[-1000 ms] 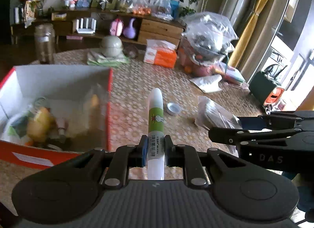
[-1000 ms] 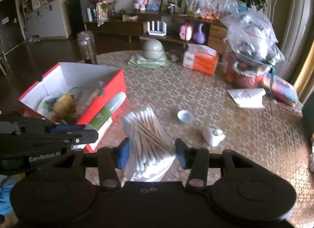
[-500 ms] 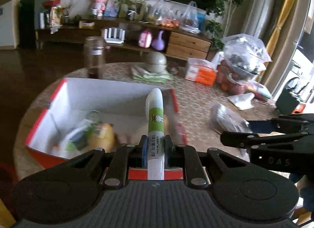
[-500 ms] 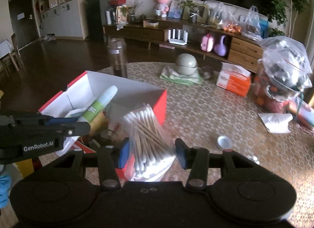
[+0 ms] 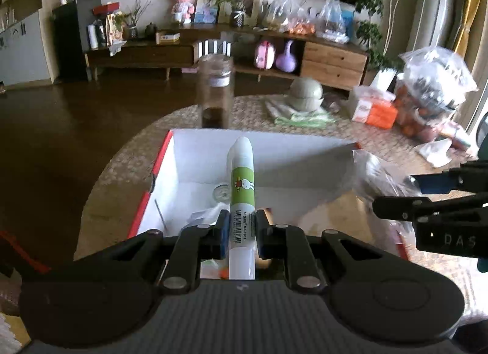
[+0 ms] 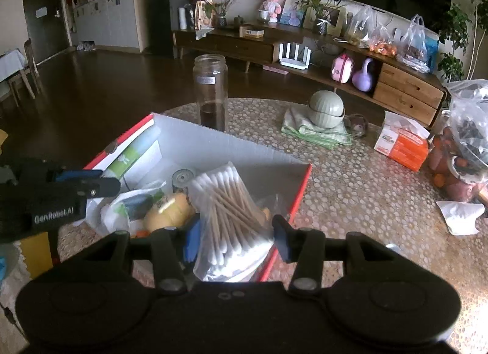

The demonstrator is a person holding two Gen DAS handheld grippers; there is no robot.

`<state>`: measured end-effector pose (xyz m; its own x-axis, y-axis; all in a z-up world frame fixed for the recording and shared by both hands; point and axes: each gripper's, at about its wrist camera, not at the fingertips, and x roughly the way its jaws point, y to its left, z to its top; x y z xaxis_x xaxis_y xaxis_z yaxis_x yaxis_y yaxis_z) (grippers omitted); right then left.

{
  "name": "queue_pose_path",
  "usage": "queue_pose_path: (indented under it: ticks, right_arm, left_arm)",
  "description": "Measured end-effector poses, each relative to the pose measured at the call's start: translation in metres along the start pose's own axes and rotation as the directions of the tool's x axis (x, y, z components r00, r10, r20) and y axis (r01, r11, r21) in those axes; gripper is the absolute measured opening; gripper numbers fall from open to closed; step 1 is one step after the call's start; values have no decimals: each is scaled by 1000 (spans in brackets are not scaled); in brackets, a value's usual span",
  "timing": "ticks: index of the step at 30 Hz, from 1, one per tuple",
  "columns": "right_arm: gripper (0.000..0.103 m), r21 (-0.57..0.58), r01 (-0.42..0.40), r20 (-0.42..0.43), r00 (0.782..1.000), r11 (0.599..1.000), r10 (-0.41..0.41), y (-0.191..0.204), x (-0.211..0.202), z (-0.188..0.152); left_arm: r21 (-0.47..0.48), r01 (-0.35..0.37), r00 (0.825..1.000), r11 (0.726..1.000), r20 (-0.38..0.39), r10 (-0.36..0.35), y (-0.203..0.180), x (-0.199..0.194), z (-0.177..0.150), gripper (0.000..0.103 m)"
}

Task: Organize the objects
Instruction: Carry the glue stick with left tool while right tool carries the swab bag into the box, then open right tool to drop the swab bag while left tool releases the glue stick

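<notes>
While we carry both loads over, the scene ahead of each pair of jaws changes like this:

Left gripper [image 5: 242, 227]: our jaws pinch the glue stick [image 5: 242, 189] near its lower end; the tube runs straight out ahead of them, rounded tip forward.

Right gripper [image 6: 235, 239]: our jaws press on either side of the bag of cotton swabs [image 6: 231, 219]; the swabs fan out forward and upward between them.

Change, left view: a second ago the red box [image 5: 158, 168] lay off to the left of our jaws with bare table [image 5: 122, 165] ahead of the tube; now its white interior sits directly ahead of and beneath the tube.

Change, right view: a second ago the box was ahead and well to the left of our jaws; now its near red wall sits just below the swab bag, and the yellow round item [image 6: 169, 212] and crumpled plastic inside lie just ahead-left of it.

Unchanged: both grips look the same as a second ago; neither item has slipped.

Neighbouring tool: the right gripper's dark finger shows at the right of our left jaws, close beside them.

Beyond the box: the glass jar [image 6: 210, 94] stands just past its far wall.

Meaning for the task: we judge the carry nearly done; both items are over the box, so lowering and releasing them comes next, one at a time to avoid a clash.
</notes>
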<state>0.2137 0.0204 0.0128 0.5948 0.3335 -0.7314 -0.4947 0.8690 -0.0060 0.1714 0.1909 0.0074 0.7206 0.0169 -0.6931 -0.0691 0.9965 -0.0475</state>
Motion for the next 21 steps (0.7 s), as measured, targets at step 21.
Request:
queue_pose_path:
  ticks: [21]
  right_arm:
    - [51, -98, -13, -165, 986, 995, -3, 40, 86, -10]
  left_arm:
    - [18, -49, 987, 999, -154, 51, 29, 72, -7, 16]
